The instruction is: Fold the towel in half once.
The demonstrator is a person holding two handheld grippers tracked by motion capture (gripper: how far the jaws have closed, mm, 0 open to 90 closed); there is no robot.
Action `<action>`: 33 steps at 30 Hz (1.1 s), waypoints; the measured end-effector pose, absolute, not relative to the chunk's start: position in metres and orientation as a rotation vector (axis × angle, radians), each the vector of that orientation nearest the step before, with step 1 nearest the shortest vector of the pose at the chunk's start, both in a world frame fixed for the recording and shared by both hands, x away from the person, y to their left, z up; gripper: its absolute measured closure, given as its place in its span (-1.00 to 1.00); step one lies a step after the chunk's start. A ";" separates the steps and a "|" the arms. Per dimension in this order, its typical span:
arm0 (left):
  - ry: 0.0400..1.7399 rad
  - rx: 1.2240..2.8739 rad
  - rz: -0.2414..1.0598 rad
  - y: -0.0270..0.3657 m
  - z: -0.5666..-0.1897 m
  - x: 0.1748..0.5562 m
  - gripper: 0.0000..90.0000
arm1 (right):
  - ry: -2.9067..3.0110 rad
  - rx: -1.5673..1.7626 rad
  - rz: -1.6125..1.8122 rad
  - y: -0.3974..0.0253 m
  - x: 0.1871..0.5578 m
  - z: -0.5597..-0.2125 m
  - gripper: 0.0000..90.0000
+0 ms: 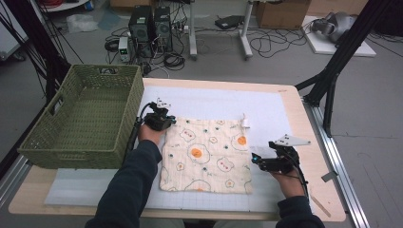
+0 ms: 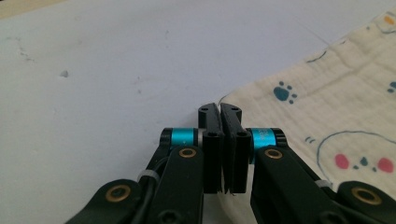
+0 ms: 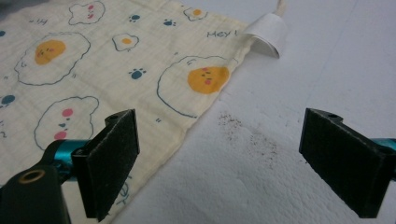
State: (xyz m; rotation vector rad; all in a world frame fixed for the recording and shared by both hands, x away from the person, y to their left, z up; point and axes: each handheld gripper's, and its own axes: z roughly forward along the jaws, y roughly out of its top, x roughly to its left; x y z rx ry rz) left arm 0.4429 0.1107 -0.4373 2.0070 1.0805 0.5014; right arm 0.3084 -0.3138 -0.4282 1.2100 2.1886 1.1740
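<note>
On the white mat (image 1: 266, 107) that covers the table (image 1: 311, 142) lies a cream egg-print cloth (image 1: 209, 154), spread flat. At its 11 o'clock corner the left gripper (image 1: 159, 119) is clenched on the cloth's edge. At 3 o'clock the right gripper (image 1: 259, 160) hangs released, jaws wide, one over the cloth's hem. A green wicker basket (image 1: 85, 118) stands at 9 o'clock.

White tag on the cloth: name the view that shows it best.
The right gripper view: the white tag shows large, a curled loop at the cloth's corner beside "Hey!". In the high view it is a small white strip at the far right corner.
</note>
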 end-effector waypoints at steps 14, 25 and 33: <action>1.060 1.958 0.477 0.116 -0.431 0.441 0.93 | 2.180 1.271 1.180 -0.319 0.366 -0.424 -0.22; 1.052 1.953 0.471 0.119 -0.429 0.440 0.93 | 2.223 1.212 1.115 -0.284 0.409 -0.424 0.10; 1.065 1.945 0.450 0.122 -0.428 0.441 0.93 | 2.226 1.238 0.962 -0.265 0.433 -0.437 0.20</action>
